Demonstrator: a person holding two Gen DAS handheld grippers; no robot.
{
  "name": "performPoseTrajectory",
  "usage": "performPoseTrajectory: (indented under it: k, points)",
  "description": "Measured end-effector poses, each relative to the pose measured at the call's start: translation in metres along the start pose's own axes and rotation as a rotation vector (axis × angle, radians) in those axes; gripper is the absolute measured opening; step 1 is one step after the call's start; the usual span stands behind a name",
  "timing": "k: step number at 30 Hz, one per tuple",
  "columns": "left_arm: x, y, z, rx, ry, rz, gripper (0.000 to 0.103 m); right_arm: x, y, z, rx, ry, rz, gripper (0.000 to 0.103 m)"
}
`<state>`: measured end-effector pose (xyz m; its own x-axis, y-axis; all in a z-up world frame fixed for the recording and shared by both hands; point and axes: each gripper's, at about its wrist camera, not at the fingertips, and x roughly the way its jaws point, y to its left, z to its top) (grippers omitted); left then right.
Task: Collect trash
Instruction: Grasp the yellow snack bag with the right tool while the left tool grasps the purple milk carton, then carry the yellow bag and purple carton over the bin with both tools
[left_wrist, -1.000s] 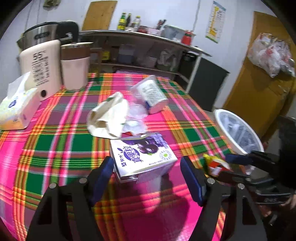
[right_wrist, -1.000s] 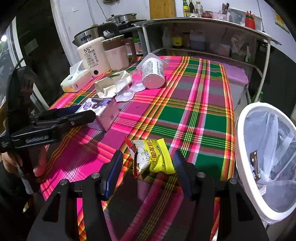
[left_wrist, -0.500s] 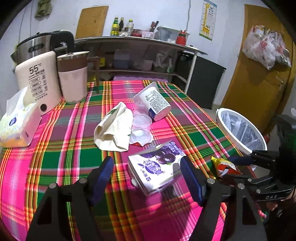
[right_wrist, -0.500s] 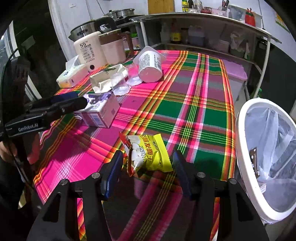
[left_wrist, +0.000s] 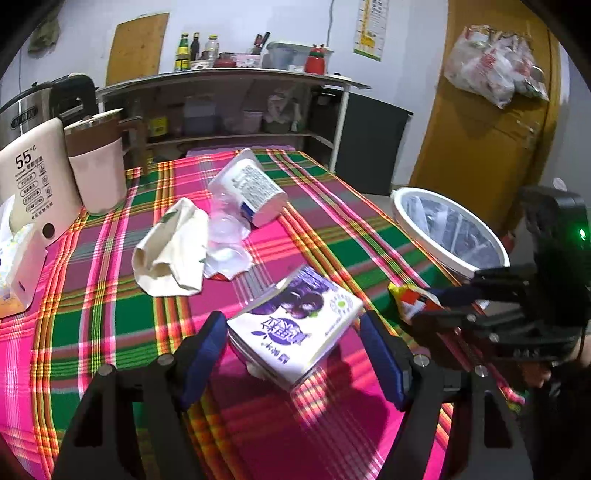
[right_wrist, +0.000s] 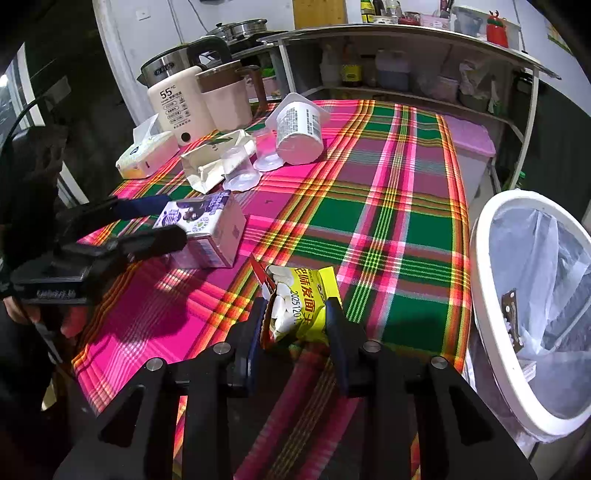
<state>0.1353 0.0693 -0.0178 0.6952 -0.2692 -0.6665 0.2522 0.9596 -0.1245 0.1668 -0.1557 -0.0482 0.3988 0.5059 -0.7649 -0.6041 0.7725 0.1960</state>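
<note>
While pinched between the narrowed jaws of the right gripper, yellow snack wrapper held above the near edge of the table, white pieces showing at its torn red end. Left gripper with jaws spread wide, flanking a purple milk carton without visibly touching it; cannot tell whether the carton sits flat on the plaid cloth or is tipped. Seen from the right wrist, same carton lying just beyond the left gripper's blue-padded tips. Farther back on the table, crumpled cream paper bag, clear plastic cups touching it, and a white tub lying on its side just beside the cups. At the far left edge, tissue pack, white appliance marked 55, and a pink jug with brown lid standing upright. Off the table's right side, white-rimmed trash bin lined with a clear bag, a few scraps inside, close beside the held wrapper. From the left wrist, right gripper near that bin.
</note>
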Motion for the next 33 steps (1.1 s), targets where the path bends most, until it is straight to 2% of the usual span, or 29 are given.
performPoseTrajectory:
  k: [9,12,16,18,22,28,33]
  points:
    - [-0.009,-0.016,-0.003,0.07,-0.011,-0.066,0.076,-0.011,-0.006,-0.011,0.028,-0.004,0.002,0.033]
    - [-0.006,-0.018,-0.001,0.082,-0.011,-0.042,0.076,-0.015,-0.008,-0.014,0.038,-0.005,0.0,0.033]
    - [0.001,-0.011,0.004,0.046,-0.001,-0.005,0.076,-0.017,-0.01,-0.015,0.047,-0.007,-0.004,0.033]
    - [0.007,-0.007,0.004,0.023,0.021,-0.007,0.069,-0.019,-0.01,-0.016,0.05,-0.01,-0.006,0.033]
    - [0.016,-0.007,0.0,0.007,0.058,0.005,0.065,-0.021,-0.011,-0.017,0.053,-0.014,-0.006,0.033]
    - [0.007,-0.02,-0.001,0.025,0.019,0.021,0.057,-0.024,-0.013,-0.02,0.061,-0.019,-0.007,0.033]
    - [0.002,-0.034,-0.004,0.021,0.0,0.049,0.056,-0.031,-0.015,-0.022,0.068,-0.034,-0.011,0.033]
